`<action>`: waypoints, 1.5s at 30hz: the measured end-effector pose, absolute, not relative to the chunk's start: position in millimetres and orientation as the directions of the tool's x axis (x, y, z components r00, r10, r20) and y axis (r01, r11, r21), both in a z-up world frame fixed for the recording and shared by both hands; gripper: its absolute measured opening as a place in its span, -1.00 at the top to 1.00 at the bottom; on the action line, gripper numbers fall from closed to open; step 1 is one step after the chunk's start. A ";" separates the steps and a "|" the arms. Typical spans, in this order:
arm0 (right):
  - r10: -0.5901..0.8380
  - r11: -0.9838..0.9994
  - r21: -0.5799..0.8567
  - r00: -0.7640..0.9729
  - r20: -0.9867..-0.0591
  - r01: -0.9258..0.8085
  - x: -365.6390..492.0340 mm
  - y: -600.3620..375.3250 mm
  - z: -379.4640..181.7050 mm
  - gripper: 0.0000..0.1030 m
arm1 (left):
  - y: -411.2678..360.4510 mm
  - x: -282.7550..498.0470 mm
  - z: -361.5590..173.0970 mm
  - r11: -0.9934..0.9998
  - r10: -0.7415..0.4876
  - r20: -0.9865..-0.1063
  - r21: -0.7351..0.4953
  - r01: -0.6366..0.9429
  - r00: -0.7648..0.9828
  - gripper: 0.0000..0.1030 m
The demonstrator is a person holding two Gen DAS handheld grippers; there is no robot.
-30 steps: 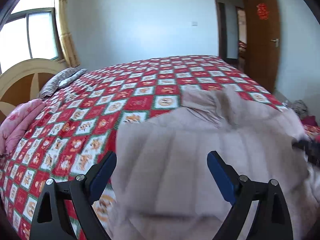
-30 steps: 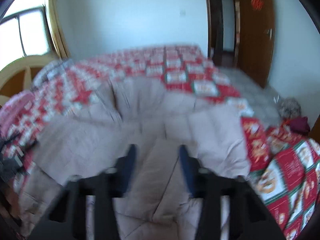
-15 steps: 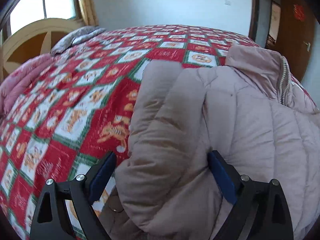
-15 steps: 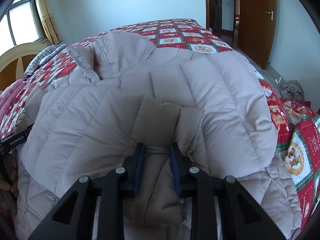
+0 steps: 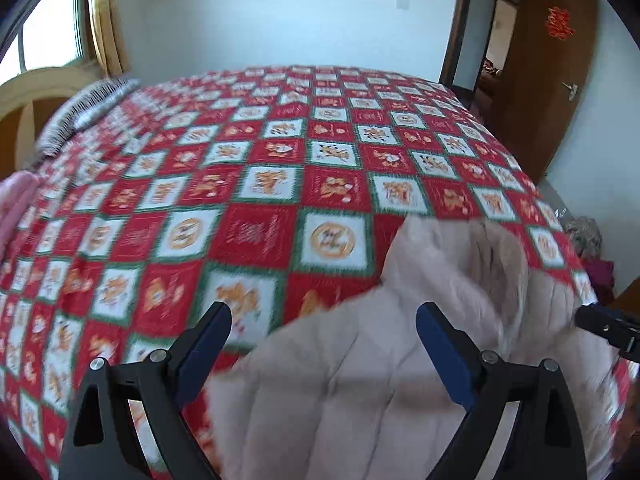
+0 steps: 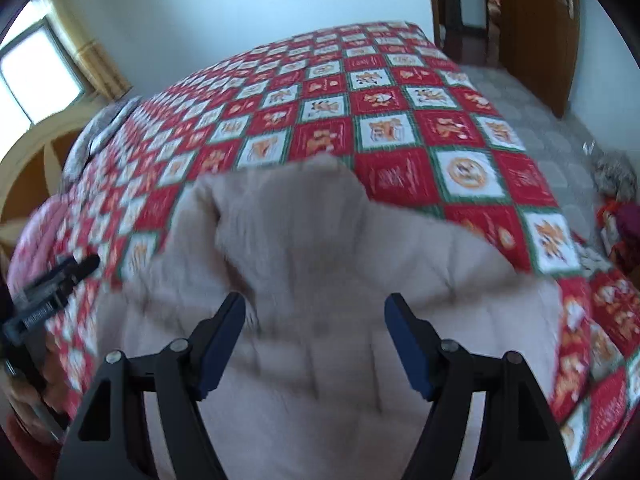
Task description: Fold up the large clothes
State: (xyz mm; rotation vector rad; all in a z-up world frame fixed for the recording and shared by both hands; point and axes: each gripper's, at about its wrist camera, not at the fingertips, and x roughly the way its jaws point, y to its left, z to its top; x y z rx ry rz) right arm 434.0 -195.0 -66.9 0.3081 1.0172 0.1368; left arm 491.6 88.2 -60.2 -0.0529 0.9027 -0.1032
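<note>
Jaws on both the left gripper point(image 5: 323, 344) and right gripper point(image 6: 315, 334) stood wide, holding nothing. Between them, the pale puffer jacket point(image 6: 320, 280) lay spread on the red patchwork quilt point(image 5: 256, 184), likely flattened for folding

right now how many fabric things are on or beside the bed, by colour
beige: 1, puffer jacket
red patterned: 1, quilt
pink: 1, bedding
striped grey: 1, pillow
grey furry heap on the floor: 1
total: 5
</note>
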 end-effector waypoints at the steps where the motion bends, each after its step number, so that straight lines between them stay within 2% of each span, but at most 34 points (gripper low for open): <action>1: 0.267 0.941 0.334 0.516 -0.814 0.041 449.3 -194.7 -66.8 -0.44 | 84.6 502.9 -61.4 0.992 -0.127 -0.785 -0.107 0.070 0.607 -0.83; 3: 0.256 0.935 0.345 0.512 -0.820 0.084 481.0 -190.9 -69.2 -0.45 | 70.6 524.7 -68.8 0.988 -0.157 -0.804 -0.128 0.091 0.573 -0.83; 6: 0.252 0.938 0.332 0.469 -0.847 0.095 509.3 -180.3 -81.4 -0.48 | 47.8 547.7 -93.1 0.991 -0.131 -0.854 -0.101 0.087 0.503 -0.83; 12: 0.161 0.983 0.182 0.371 -0.915 0.023 513.9 -164.5 -111.0 -0.47 | 15.8 563.5 -126.4 0.993 -0.087 -0.898 -0.045 0.107 0.431 -0.83; 13: 0.148 0.986 0.167 0.381 -0.913 0.016 507.8 -168.4 -110.9 -0.32 | 15.1 562.3 -127.2 0.994 -0.082 -0.895 -0.040 0.104 0.439 -0.82; 14: 0.139 0.988 0.152 0.388 -0.911 0.003 501.1 -174.3 -109.5 0.29 | 14.2 559.1 -126.7 0.994 -0.081 -0.888 -0.038 0.104 0.452 -0.77; 15: 0.122 0.991 0.132 0.385 -0.915 0.000 496.9 -180.0 -108.3 0.66 | 12.5 552.9 -124.8 0.992 -0.090 -0.879 -0.040 0.116 0.468 -0.26; 16: 0.108 0.993 0.118 0.387 -0.916 0.001 489.8 -187.7 -106.8 0.87 | 11.2 550.1 -124.7 0.990 -0.104 -0.882 -0.045 0.137 0.460 0.47; 17: 0.092 0.995 0.102 0.395 -0.914 0.006 481.3 -197.6 -104.6 0.84 | 10.3 548.1 -125.5 0.987 -0.117 -0.889 -0.055 0.150 0.443 0.71; 21: 0.033 0.998 0.048 0.397 -0.917 0.028 452.3 -232.8 -108.7 0.84 | 19.6 519.1 -113.9 0.985 -0.127 -0.867 -0.054 0.163 0.482 0.84; 25: 0.025 0.995 0.059 0.383 -0.923 0.077 417.5 -262.3 -140.7 0.89 | 39.6 487.7 -113.0 0.987 -0.139 -0.840 -0.077 0.139 0.525 0.87; 26: 0.047 0.992 0.093 0.421 -0.906 0.089 406.7 -268.9 -146.8 0.96 | 46.5 481.6 -117.6 0.991 -0.120 -0.833 -0.070 0.112 0.541 0.87; 28: 0.053 0.989 0.114 0.498 -0.866 0.093 395.5 -271.4 -149.0 0.97 | 53.8 481.4 -132.8 0.999 -0.041 -0.828 -0.019 0.045 0.559 0.87; 30: 0.011 0.994 0.066 0.528 -0.849 0.087 391.8 -263.8 -149.5 0.97 | 63.1 485.2 -160.5 0.999 0.023 -0.848 0.007 -0.033 0.530 0.87; 32: -0.017 0.996 0.032 0.522 -0.853 0.083 394.4 -256.9 -140.0 0.87 | 73.8 481.8 -173.2 0.996 0.000 -0.827 -0.052 -0.077 0.563 0.88; 34: 0.023 0.989 0.106 0.589 -0.808 0.106 394.2 -261.5 -115.8 0.80 | 74.0 475.7 -174.5 0.994 0.014 -0.799 -0.055 -0.096 0.602 0.88; 36: 0.058 0.973 0.190 0.667 -0.742 0.127 398.6 -267.1 -86.9 0.40 | 71.5 471.7 -176.1 0.993 0.039 -0.779 -0.042 -0.113 0.626 0.88; 37: 0.071 0.961 0.236 0.703 -0.708 0.141 405.5 -268.2 -72.7 -0.28 | 71.4 471.3 -176.3 0.992 0.042 -0.775 -0.042 -0.117 0.630 0.88; 38: 0.111 0.943 0.304 0.734 -0.670 0.135 417.1 -268.5 -59.7 -0.78 | 72.5 471.3 -176.8 0.991 0.041 -0.773 -0.049 -0.124 0.633 0.88; 39: 0.148 0.932 0.342 0.735 -0.662 0.121 429.7 -265.3 -56.3 -0.81 | 73.7 471.8 -177.2 0.990 0.035 -0.773 -0.058 -0.126 0.634 0.88; 40: 0.185 0.919 0.376 0.716 -0.673 0.116 449.7 -261.4 -54.4 -0.69 | 75.1 472.1 -177.6 0.990 0.028 -0.771 -0.069 -0.127 0.636 0.88; 41: 0.194 0.908 0.396 0.698 -0.689 0.139 469.2 -258.5 -55.9 -0.32 | 75.8 473.0 -177.7 0.989 0.022 -0.769 -0.078 -0.128 0.639 0.88; 43: 0.194 0.884 0.426 0.676 -0.711 0.193 500.0 -256.0 -64.4 0.19 | 80.8 473.6 -179.1 0.987 0.005 -0.763 -0.101 -0.127 0.646 0.88; 45: 0.212 0.863 0.453 0.651 -0.729 0.225 519.9 -251.4 -78.9 0.24 | 81.2 470.0 -179.3 0.985 -0.003 -0.760 -0.114 -0.128 0.650 0.89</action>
